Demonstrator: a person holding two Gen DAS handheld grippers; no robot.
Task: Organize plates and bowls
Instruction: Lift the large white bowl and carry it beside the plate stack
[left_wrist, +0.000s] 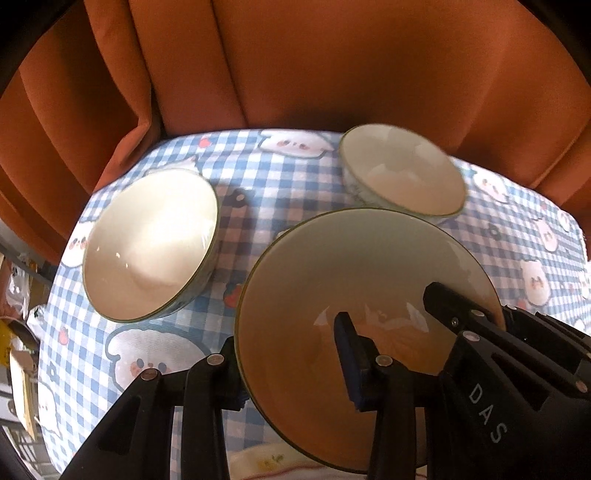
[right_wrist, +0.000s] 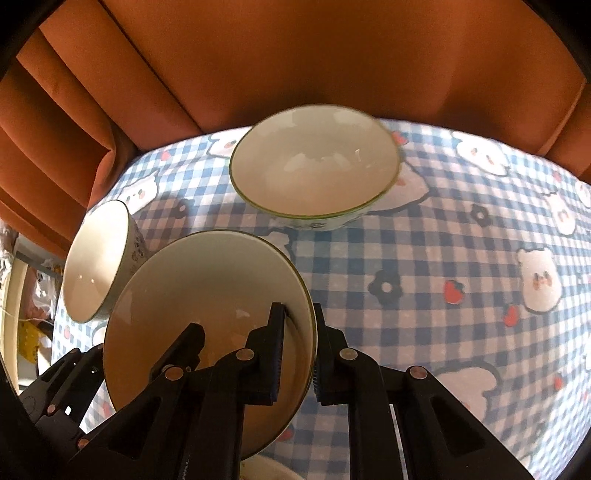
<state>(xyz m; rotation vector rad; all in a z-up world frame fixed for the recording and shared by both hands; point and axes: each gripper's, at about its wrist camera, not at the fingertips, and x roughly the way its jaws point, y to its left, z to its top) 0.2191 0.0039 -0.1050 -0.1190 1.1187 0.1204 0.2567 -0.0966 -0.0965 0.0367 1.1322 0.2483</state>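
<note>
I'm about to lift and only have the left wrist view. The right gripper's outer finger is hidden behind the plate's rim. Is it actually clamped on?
Observer: Yes. In the right wrist view the right gripper is shut on the plate, with one finger inside the rim and the other finger outside it.
Operator: In my view the plate's rim overlaps the far bowl. Are they touching?
Observer: It doesn't look like it. The right wrist view shows a strip of tablecloth between the plate and the far bowl.
</note>
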